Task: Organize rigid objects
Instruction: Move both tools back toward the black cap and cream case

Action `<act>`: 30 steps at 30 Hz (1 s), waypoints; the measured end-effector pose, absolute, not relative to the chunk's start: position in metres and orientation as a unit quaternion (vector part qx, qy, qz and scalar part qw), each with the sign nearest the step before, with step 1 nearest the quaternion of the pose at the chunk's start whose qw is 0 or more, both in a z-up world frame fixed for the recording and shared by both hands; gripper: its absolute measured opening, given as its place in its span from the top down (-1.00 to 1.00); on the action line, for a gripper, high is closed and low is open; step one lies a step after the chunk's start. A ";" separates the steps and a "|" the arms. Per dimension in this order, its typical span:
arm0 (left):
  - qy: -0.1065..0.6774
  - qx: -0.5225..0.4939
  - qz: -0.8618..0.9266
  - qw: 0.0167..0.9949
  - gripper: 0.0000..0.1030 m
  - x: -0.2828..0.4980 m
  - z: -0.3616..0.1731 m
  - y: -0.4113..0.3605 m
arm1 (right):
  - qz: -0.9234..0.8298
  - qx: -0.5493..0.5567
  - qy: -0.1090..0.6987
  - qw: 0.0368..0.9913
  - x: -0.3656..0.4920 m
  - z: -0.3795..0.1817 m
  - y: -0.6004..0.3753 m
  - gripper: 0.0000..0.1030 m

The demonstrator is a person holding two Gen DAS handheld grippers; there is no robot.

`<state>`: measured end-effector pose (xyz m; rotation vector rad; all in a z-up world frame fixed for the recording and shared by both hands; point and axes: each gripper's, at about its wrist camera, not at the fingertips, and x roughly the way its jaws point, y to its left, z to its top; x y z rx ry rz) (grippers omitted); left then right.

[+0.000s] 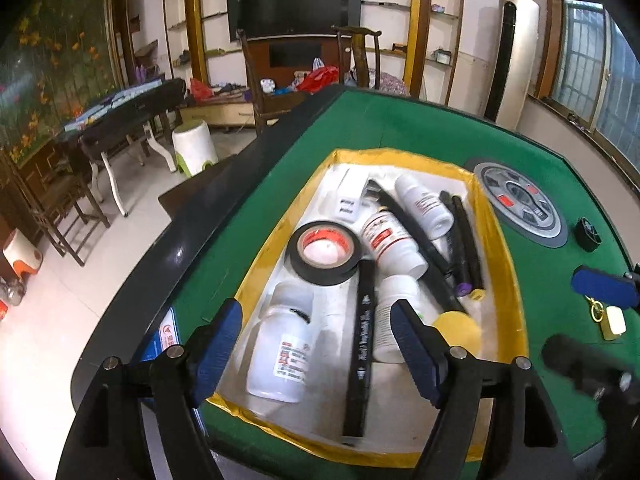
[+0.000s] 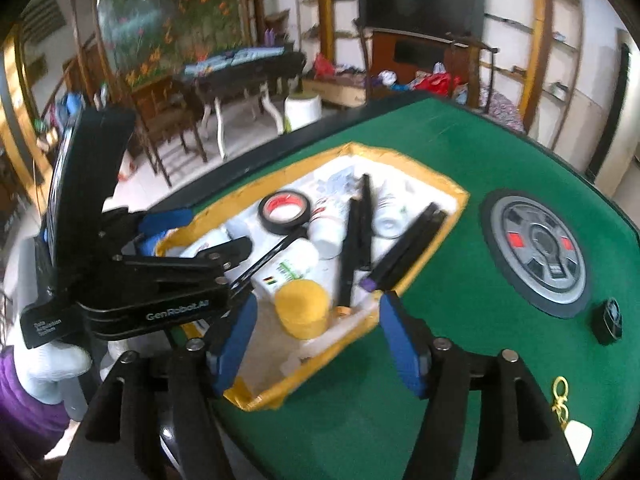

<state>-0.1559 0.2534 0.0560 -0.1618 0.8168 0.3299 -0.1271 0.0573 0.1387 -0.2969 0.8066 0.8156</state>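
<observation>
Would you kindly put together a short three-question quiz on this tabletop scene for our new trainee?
1. True or false: the roll of black tape lies inside the yellow-rimmed tray.
2. Which lies on the green felt outside the tray: A) the yellow sponge, B) the key ring, C) the white bottle?
3. Fill in: the left hand-held gripper has its jaws ____.

Key: 1 true; 2 B; 3 open.
</observation>
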 end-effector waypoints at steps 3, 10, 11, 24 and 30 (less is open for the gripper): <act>0.388 -0.069 0.158 0.905 -0.55 -0.158 0.065 0.242 | 0.370 -0.119 0.377 0.841 -0.121 0.145 0.034 -0.30; 0.367 -0.044 0.123 0.921 -0.55 -0.164 0.092 0.203 | 0.321 -0.034 0.386 0.864 -0.094 0.150 -0.047 -0.30; 0.365 -0.040 0.114 0.923 -0.56 -0.163 0.095 0.196 | 0.314 -0.023 0.388 0.866 -0.090 0.150 -0.058 -0.30; 0.398 -0.002 -0.067 0.915 -0.81 -0.127 0.094 0.069 | 0.143 0.076 0.410 0.897 -0.015 0.126 -0.224 -0.42; 0.417 0.004 -0.101 0.903 -0.81 -0.120 0.084 0.032 | 0.128 0.063 0.415 0.899 0.025 0.105 -0.226 -0.41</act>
